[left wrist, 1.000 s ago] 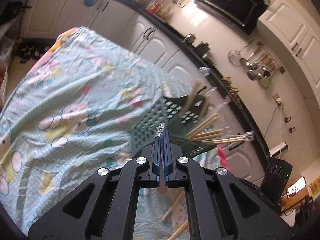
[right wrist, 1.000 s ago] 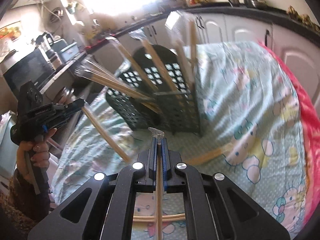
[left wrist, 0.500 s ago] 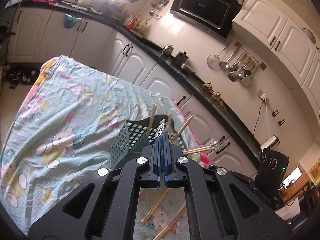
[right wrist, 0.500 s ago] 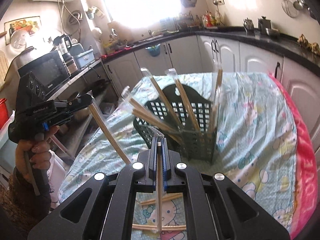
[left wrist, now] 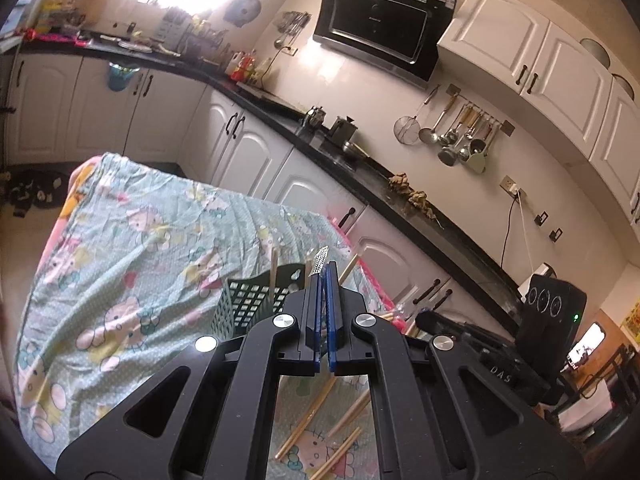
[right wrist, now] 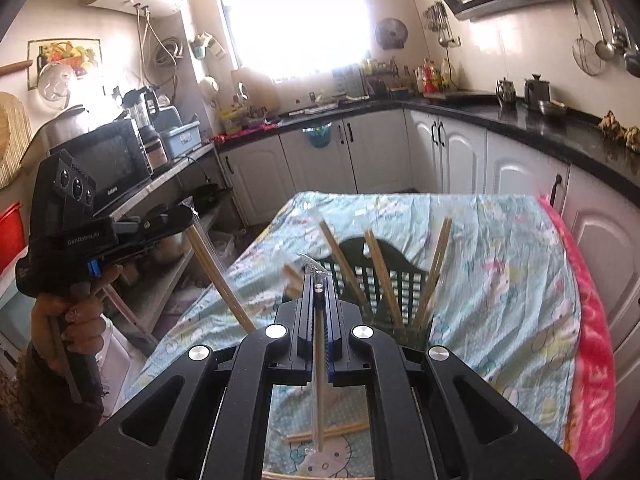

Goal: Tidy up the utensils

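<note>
A dark green lattice utensil basket (right wrist: 394,280) stands on the Hello Kitty tablecloth (right wrist: 500,280) with several wrapped chopstick pairs leaning in it; it also shows in the left wrist view (left wrist: 248,306). My right gripper (right wrist: 319,280) is shut on a wrapped chopstick pair (right wrist: 318,380), held above the table in front of the basket. My left gripper (left wrist: 323,270) is shut on another wrapped chopstick pair (right wrist: 218,272), which hangs slanting down from it at the left of the right wrist view. Loose chopsticks (left wrist: 320,416) lie on the cloth below.
White cabinets (left wrist: 248,152) and a black counter (left wrist: 400,196) run behind the table. A microwave (right wrist: 104,160) stands on a shelf to the left. A pink towel edge (right wrist: 592,344) lines the table's right side.
Both grippers have risen and pulled back from the basket, each still holding its chopstick pair. The basket now looks smaller and lower in both views.
</note>
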A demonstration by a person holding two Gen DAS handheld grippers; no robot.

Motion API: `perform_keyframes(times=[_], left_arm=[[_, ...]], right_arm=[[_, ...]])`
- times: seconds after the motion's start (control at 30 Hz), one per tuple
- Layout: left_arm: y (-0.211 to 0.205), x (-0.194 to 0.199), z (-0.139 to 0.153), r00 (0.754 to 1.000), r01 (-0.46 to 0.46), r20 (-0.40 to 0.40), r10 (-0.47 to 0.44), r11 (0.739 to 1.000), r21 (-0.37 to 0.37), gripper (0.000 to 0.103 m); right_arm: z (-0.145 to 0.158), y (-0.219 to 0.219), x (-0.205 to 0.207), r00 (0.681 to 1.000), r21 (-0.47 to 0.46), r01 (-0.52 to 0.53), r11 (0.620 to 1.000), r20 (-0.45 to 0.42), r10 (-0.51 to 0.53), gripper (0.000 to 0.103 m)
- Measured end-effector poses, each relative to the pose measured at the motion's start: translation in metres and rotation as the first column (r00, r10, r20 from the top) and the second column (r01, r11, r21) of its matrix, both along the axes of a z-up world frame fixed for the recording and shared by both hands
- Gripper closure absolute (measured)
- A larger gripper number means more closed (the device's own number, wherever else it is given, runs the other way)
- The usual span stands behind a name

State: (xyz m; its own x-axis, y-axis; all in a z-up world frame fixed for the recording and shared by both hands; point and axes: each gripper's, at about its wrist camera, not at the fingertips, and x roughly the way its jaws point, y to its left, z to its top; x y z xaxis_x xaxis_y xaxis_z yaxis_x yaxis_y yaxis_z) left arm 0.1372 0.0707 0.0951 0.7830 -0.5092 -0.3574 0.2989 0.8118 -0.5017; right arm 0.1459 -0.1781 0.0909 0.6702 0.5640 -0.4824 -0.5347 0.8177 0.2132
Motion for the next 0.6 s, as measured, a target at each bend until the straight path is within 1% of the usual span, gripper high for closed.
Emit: perform_keyframes(times=[0.3, 0.6], left_arm=[[-0.005, 0.004, 0.028, 0.998, -0.005, 0.055, 0.003, 1.000, 0.029, 0.103], [-0.009, 0.006, 0.062, 0.990, -0.029, 0.137, 0.019, 0.997, 0.067, 0.103]], right_arm=[[0.034, 0.003, 0.006, 0.997, 0.004, 0.002, 1.000, 0.082, -0.002, 0.099], [0.063, 0.003, 0.015, 0.988, 0.011, 0.012, 1.000, 0.155, -0.013, 0.099]])
